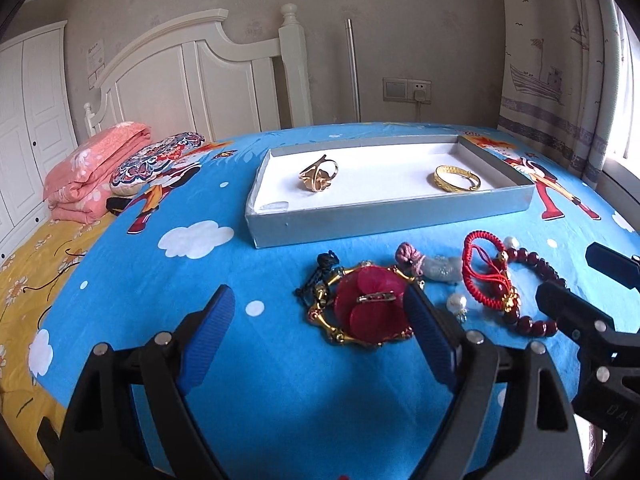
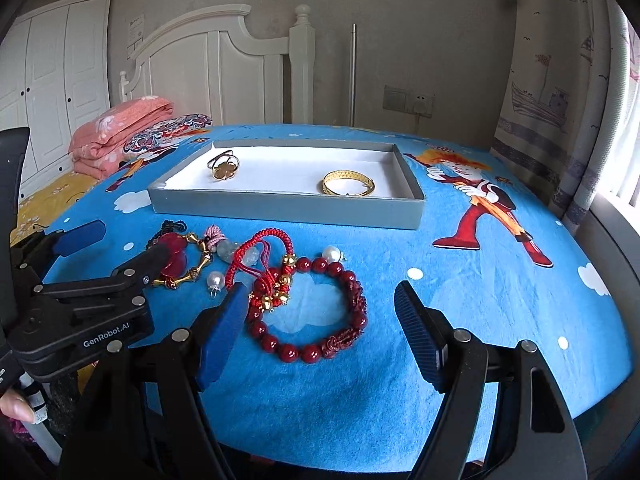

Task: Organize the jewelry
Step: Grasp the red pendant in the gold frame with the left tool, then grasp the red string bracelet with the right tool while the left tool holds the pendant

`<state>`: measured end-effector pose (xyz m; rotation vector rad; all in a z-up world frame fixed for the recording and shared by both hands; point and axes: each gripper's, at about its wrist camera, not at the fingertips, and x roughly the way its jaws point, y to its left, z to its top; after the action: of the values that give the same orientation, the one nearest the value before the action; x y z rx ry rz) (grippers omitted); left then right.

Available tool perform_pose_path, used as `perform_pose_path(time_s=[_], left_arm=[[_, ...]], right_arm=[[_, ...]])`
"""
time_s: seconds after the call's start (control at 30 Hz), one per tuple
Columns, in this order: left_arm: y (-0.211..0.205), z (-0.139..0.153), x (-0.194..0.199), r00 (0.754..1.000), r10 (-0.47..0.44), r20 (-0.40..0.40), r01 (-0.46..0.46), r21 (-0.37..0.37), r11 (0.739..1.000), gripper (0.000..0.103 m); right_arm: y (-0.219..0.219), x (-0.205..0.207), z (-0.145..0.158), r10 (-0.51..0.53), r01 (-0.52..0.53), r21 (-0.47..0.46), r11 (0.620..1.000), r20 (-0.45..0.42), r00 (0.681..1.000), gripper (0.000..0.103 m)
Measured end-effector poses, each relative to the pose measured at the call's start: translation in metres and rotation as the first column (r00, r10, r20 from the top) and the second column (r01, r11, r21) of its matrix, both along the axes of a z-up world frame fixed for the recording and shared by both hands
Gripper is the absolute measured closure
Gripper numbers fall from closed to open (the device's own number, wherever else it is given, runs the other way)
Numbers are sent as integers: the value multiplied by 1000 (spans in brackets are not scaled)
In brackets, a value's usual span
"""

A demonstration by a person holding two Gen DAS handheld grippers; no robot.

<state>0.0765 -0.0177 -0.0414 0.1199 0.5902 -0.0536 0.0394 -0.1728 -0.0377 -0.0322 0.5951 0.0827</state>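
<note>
A grey shallow tray (image 1: 384,224) (image 2: 280,210) with a white floor holds a gold ring (image 1: 319,175) (image 2: 224,168) and a gold bangle (image 1: 457,178) (image 2: 348,184). In front of it on the blue cloth lie a red flower piece in a gold chain (image 1: 370,304) (image 2: 178,258), a red cord bracelet (image 1: 486,268) (image 2: 264,252), a dark red bead bracelet (image 1: 532,292) (image 2: 320,312), two pearls (image 2: 215,280) and a pale stone with pink cord (image 1: 436,268). My left gripper (image 1: 320,320) is open, low over the flower piece. My right gripper (image 2: 320,316) is open around the bead bracelet.
The blue cartoon cloth (image 1: 200,264) covers a table beside a bed. A folded pink quilt (image 1: 96,168) and a patterned cushion (image 1: 156,160) lie at the left. A curtain (image 1: 560,60) hangs at the right, and a white headboard (image 1: 192,80) stands behind.
</note>
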Motion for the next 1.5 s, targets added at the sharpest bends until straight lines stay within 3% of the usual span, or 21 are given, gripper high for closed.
perform_pose_path(time_s=[0.23,0.43,0.47,0.6,0.63,0.9,1.23,1.4,1.5], left_arm=[[1,1,1,1000,-2,13,3,-21,1000,21],[-10,1,1,999,-31,25,31,13,999,21],[-11,0,3,999,-33,21,32,19,999,23],[-13,-7,7,998,-59,-17,59,10,998,58],[-13,-8,7,998,-62,-17,62,8,998,61],[-1,5,-5,997,-52,53,54,-25,998,61],[21,10,-13,998,4,66,-2,-39,999,61],[24,7,-11,999,3,51,0,-46,999,61],[23,6,-10,999,0,48,2,-46,999,61]], right_arm=[[-3,1,-1,-7,7,11,1000,-1,1000,32],[-3,1,-1,-7,7,9,1000,-1,1000,32],[-3,1,-1,-7,7,8,1000,0,1000,32],[-3,2,-1,-5,5,3,1000,3,1000,32],[-2,2,-1,-5,5,3,1000,3,1000,32],[10,8,-1,39,-39,3,999,-3,999,32],[36,29,-10,79,-82,-47,996,-57,995,32],[41,37,-12,81,-85,-63,994,-64,995,44],[41,36,-13,90,-94,-72,993,-58,994,74]])
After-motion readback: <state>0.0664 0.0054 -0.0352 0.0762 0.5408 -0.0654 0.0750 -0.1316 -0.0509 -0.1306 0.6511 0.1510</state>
